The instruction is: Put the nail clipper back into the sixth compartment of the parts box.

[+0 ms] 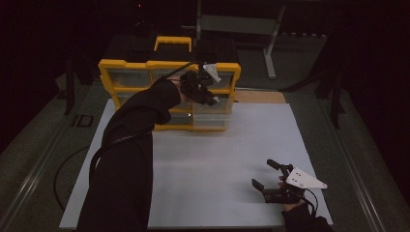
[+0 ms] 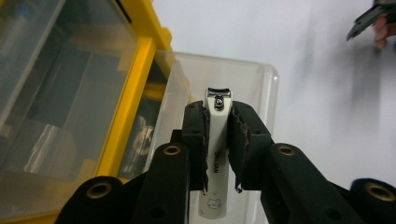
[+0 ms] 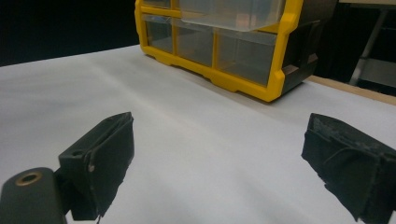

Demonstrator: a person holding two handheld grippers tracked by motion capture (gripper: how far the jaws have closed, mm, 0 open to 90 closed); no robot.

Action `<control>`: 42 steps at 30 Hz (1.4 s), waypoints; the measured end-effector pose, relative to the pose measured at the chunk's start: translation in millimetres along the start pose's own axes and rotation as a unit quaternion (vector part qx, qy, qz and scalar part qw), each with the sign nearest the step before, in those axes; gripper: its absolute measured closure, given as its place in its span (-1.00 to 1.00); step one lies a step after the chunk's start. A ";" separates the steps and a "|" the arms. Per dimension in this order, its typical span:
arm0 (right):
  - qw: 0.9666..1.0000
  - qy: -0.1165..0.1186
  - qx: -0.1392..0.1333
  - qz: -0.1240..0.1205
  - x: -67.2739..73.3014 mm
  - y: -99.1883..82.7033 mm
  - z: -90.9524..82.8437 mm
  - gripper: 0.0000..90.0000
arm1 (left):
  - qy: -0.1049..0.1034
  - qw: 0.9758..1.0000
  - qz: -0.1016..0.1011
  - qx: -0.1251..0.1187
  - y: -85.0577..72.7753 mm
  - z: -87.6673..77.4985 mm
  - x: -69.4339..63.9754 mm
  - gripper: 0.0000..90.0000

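At about ten o'clock on the white table stood a yellow drawer cabinet with clear fronts and a yellow handle on top. A dark-sleeved arm reached up from the bottom left of the high view toward it, ending at the left gripper, which sat at about eleven o'clock against the cabinet's right-hand drawers.

In the left gripper view, that left gripper was clenched on a white nail clipper, its black jaws pressing both long sides while the metal head poked out past the tips. The clipper hung over a clear plastic drawer pulled out from the yellow frame, with the cabinet's other drawers at nine o'clock of it.

The right gripper was at about five o'clock on the table, well apart from the cabinet, held low over the white surface with its grey plate on top. Its jaws were spread wide and held nothing; in the right gripper view they framed bare table, with the cabinet at twelve o'clock and one clear drawer sticking out of its upper row.
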State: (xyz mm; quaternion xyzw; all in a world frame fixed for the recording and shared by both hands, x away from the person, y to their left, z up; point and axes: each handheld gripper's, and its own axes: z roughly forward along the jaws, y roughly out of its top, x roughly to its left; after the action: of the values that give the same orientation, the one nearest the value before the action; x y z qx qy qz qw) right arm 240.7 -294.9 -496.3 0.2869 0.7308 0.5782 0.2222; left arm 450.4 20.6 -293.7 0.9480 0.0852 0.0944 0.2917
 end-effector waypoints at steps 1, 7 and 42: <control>1.000 0.001 0.001 0.000 0.0 -0.1 0.2 -0.79 | 0.002 1.000 0.000 0.001 -1.3 2.0 0.6 0.74; 1.000 0.000 0.003 -0.002 1.0 0.4 0.3 -0.79 | 0.008 1.000 -0.009 0.001 -7.9 10.8 3.1 0.73; 1.000 -0.003 0.008 -0.010 1.3 -0.1 1.5 -0.79 | -0.014 0.994 -0.064 -0.092 -26.5 -4.3 -9.2 -0.99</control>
State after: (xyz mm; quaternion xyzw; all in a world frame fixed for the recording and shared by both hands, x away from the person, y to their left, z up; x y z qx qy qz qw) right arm 240.7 -292.9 -496.8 0.2834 0.7373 0.5692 0.2281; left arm 437.7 42.6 -306.4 0.9112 0.1325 0.0692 0.3839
